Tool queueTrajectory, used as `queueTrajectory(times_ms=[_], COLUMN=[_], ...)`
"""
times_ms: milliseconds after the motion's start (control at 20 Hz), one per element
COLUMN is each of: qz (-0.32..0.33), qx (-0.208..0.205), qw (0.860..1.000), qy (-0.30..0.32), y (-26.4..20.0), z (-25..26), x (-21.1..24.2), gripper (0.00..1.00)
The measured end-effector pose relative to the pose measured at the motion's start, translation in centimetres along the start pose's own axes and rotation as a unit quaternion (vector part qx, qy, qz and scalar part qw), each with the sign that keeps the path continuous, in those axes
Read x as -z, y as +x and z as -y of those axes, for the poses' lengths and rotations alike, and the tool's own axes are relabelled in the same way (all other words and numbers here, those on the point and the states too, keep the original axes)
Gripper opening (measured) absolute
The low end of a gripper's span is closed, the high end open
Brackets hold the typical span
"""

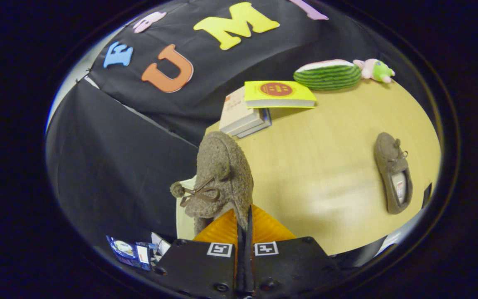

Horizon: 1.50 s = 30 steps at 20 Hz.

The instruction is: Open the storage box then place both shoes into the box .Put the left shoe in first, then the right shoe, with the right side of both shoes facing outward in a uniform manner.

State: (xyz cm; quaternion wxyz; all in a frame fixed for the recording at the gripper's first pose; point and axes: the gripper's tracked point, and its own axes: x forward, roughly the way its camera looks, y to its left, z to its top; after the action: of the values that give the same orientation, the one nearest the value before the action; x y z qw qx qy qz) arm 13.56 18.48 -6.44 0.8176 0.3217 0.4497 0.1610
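A fuzzy brown shoe with a pom-pom and a bow of brown lace is held up in the gripper, its rear edge pinched between the two fingers, which are drawn almost together with only the thin shoe wall between them. The shoe is lifted clear of the table and hangs over the table's near corner, its toe pointing away from the fingers toward the booth's black cloth wall. Just behind the shoe's lower part a pale, flat surface can be made out; what it belongs to cannot be told. A second brown shoe is seen lying flat on the light wooden table, well apart to the right, its opening turned upward. Farther off, beyond the held shoe, a stack of books is set near the table's back edge with a yellow book on top. Beside it lie a watermelon-shaped toy and a small pink and green plush toy.
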Motion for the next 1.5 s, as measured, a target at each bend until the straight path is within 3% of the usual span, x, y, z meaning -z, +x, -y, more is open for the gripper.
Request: queueTrajectory(times_ms=[350, 600, 950, 1200, 1300, 1350, 1500], qz=[-0.005, -0.068, -0.108, -0.129, -0.136, -0.141, -0.142], qx=[0.002, 0.044, 0.104, 0.09, 0.072, 0.071, 0.052], qw=[1.0, 0.997, 0.989, 0.987, 0.988, 0.987, 0.988], qy=[0.002, 0.015, 0.008, 0.03, 0.031, 0.032, 0.039], y=[7.2, 13.0, 15.7, 16.9, 17.0, 16.9, 16.9], z=[-10.3, -10.8, -9.8, -10.4, -11.0, -11.0, -11.7], x=[3.8, 9.4, 12.8, 14.1, 14.4, 14.3, 14.3], gripper=[0.06, 0.06, 0.07, 0.08, 0.12, 0.26, 0.39])
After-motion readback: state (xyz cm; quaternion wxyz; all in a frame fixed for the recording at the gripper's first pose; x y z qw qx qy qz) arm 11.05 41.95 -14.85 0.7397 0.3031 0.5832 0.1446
